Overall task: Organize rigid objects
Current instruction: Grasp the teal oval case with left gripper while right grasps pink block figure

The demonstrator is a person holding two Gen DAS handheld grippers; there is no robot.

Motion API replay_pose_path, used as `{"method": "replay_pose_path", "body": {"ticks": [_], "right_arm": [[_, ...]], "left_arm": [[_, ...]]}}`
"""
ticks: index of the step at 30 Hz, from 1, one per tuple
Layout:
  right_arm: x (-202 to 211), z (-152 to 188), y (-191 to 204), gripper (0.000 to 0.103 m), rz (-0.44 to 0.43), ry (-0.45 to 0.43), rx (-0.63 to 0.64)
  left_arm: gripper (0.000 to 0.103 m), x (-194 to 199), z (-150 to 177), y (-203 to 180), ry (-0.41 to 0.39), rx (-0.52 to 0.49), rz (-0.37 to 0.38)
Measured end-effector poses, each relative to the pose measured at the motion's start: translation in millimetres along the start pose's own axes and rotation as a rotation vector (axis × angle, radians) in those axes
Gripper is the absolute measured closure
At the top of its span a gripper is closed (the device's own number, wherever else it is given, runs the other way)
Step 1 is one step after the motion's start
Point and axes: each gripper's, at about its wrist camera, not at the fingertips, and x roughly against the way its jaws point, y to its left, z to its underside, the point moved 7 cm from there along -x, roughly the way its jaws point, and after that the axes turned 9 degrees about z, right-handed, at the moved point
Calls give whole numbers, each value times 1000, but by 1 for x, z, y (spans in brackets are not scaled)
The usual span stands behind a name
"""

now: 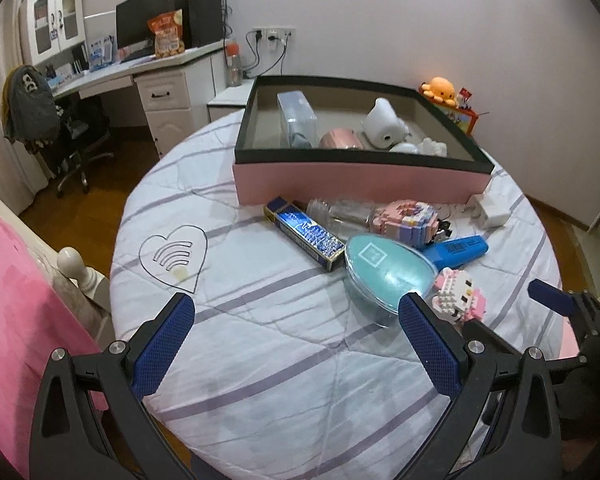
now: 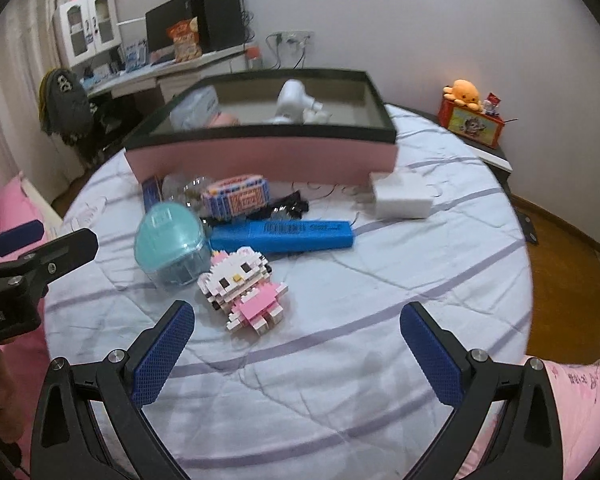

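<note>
Rigid objects, scattered along the near side of a shallow pink cardboard box with a black rim (image 1: 356,184), all on a round bed under a white quilt with lilac stripes (image 1: 260,344). Nearest the foot edge: a pink-and-white block-built cat figure (image 2: 246,286), lying on its back, touching a teal egg-shaped case with a clear shell (image 2: 168,246) on its left. Just behind the figure: a long blue plastic bar (image 2: 284,235), lying flat. Further back, against the box wall: a pink-and-lilac block-built model (image 1: 410,218), a clear plastic bottle (image 1: 340,216) on its side, and a dark blue printed carton (image 1: 304,238) angled towards the bed's left edge. Off by the box's right corner: a white rectangular charger block (image 2: 400,196).

Inside the box: a clear rectangular case (image 1: 298,122), a pink cylinder (image 1: 340,140) and a white rounded figurine (image 1: 382,122), clustered at the middle.

Left gripper (image 1: 296,336): jaws spread wide, empty, hovering above bare quilt near the foot edge, the right-hand pad just in front of the teal case. Right gripper (image 2: 296,344): jaws likewise wide and empty, low over the quilt, the cat figure just ahead between the pads, not touched.
</note>
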Motion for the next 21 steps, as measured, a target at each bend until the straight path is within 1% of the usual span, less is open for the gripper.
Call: {"method": "replay_pose_path", "body": {"ticks": [2, 3, 5, 6, 7, 8, 9, 10, 11, 12, 13, 18, 21], "right_arm": [[-8, 0, 4, 2, -15, 5, 9], [-10, -2, 7, 5, -19, 2, 17], [-15, -5, 13, 7, -23, -9, 40], [-19, -7, 17, 12, -32, -8, 54], [-24, -7, 19, 19, -44, 0, 63], [-28, -7, 22, 23, -57, 6, 69], [-30, -8, 23, 32, -47, 3, 76], [-30, -9, 23, 43, -37, -5, 84], [-29, -10, 22, 48, -44, -8, 82], [-29, -11, 18, 58, -50, -8, 72], [-29, -11, 14, 59, -46, -7, 67], [-27, -11, -12, 59, -23, -12, 18], [-27, -11, -22, 59, -11, -9, 1]], "left_arm": [[0, -5, 0, 0, 13, 2, -4], [0, -7, 0, 0, 16, 2, -5], [0, -11, -1, -1, 24, 3, -5], [0, -13, -1, -3, 29, 3, -4], [0, -15, -1, -4, 33, 1, -3], [0, -16, -1, -6, 40, -2, -3], [0, -17, -1, -7, 43, -5, -3], [0, -19, 0, -9, 47, -10, -3], [0, -20, 0, -12, 50, -13, -1], [0, -22, 0, -14, 54, -14, 2], [0, -23, -1, -16, 57, -15, 5], [0, -35, -2, -32, 75, -8, 34], [0, -48, 0, -38, 106, -13, 19]]}}
